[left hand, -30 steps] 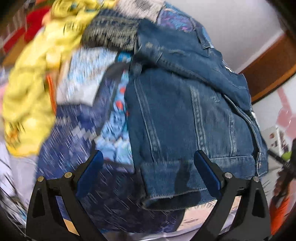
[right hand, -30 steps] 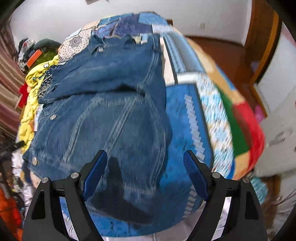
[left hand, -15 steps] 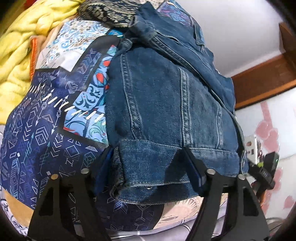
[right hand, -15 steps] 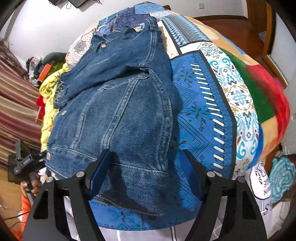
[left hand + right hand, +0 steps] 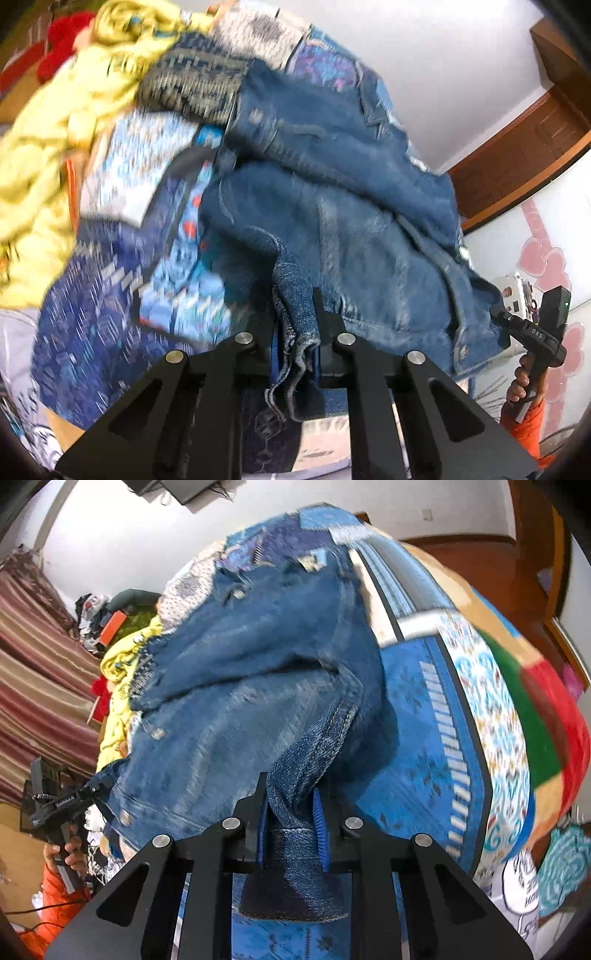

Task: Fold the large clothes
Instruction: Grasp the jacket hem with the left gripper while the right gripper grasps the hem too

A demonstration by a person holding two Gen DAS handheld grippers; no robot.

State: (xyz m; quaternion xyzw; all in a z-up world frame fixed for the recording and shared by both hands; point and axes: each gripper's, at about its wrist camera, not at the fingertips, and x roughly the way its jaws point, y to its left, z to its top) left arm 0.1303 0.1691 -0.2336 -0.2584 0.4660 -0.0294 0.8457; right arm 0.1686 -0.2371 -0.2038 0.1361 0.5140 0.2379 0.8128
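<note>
**A:** What is in front of the cameras?

**B:** A dark blue denim jacket (image 5: pixel 332 221) lies spread on a bed covered by a patchwork blanket (image 5: pixel 436 716) in blues, green and red. The jacket's collar end points away from the cameras, the hem toward them. A sleeve is already folded across the body, forming a diagonal band near the top.

**A:** And the grippers?

**B:** Both are pressed together on cloth. The left gripper (image 5: pixel 295 332) pinches the hem corner on its side, with frayed denim bunched between its black fingers. The right gripper (image 5: pixel 291 827) pinches the opposite hem corner, a thick roll of denim squeezed between its blue pads (image 5: pixel 319 827). Both corners are raised off the blanket.

**A:** How far along is the folding?

**B:** Partway, I judge. The sleeve looks tucked in and the hem is held, so the lengthwise fold, carrying the hem up toward the collar, seems to be what is left, with any smoothing after it.

**A:** Anything else nearby?

**B:** A yellow garment (image 5: pixel 48 147) is heaped beside the jacket, well clear of the grippers. Both views are blurred
</note>
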